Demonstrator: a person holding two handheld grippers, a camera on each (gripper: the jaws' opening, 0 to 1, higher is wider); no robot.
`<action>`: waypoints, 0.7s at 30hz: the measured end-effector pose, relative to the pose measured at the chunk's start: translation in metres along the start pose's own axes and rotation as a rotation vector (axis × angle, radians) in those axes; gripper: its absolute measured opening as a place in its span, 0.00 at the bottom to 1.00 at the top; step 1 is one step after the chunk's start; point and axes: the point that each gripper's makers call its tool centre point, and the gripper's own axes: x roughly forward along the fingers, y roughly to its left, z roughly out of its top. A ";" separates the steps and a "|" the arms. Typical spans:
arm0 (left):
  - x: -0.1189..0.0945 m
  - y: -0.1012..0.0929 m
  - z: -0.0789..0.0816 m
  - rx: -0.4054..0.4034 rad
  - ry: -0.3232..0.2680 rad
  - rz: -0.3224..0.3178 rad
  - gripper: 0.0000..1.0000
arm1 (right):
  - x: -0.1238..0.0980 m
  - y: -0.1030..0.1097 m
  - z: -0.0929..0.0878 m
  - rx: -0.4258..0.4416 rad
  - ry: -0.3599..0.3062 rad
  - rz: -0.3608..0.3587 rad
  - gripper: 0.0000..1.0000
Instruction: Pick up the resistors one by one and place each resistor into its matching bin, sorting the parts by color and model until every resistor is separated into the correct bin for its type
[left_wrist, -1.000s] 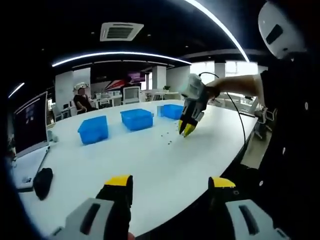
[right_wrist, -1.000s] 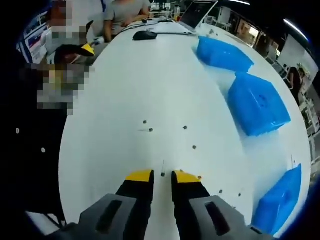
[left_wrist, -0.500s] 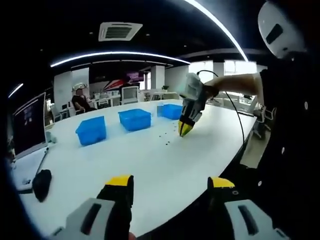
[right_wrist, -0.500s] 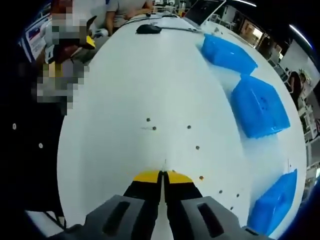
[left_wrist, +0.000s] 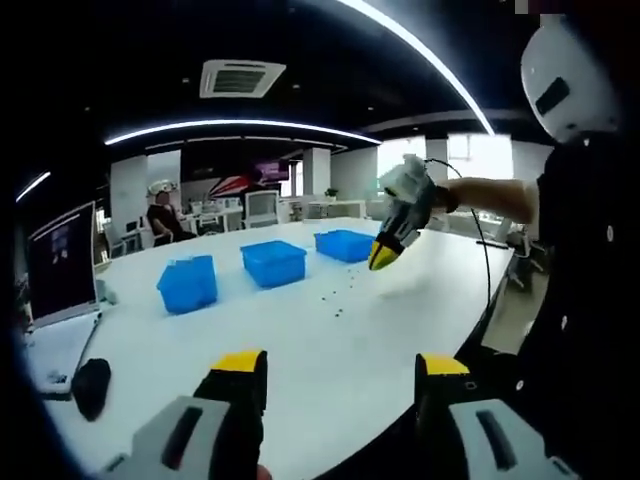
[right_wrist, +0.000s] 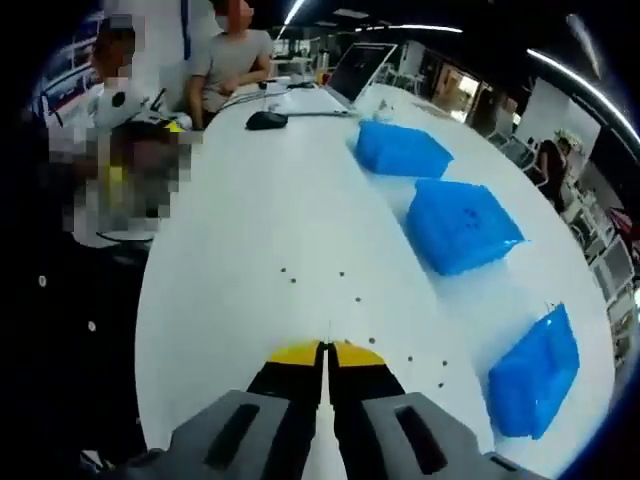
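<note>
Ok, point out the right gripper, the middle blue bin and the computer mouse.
right gripper (right_wrist: 326, 346): right gripper view, where its shut yellow tips meet.
middle blue bin (right_wrist: 455, 225): right gripper view, its floor.
computer mouse (right_wrist: 266, 120): right gripper view, its black top.

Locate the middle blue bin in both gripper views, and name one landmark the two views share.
Left gripper view: the middle blue bin stands just left of centre on the white table, between two other blue bins.
Right gripper view: the same bin lies right of centre, again second of the three.
Shared landmark: the scattered resistors on the table beside the row of bins.
</note>
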 end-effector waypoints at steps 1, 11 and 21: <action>0.001 -0.001 0.003 0.002 -0.008 -0.003 0.61 | -0.008 -0.001 0.001 0.015 -0.033 -0.023 0.05; 0.011 0.003 0.034 0.009 -0.104 0.010 0.61 | -0.089 -0.008 0.004 0.268 -0.441 -0.333 0.05; 0.017 0.001 0.045 0.023 -0.113 -0.004 0.61 | -0.153 -0.007 -0.018 0.392 -0.714 -0.597 0.05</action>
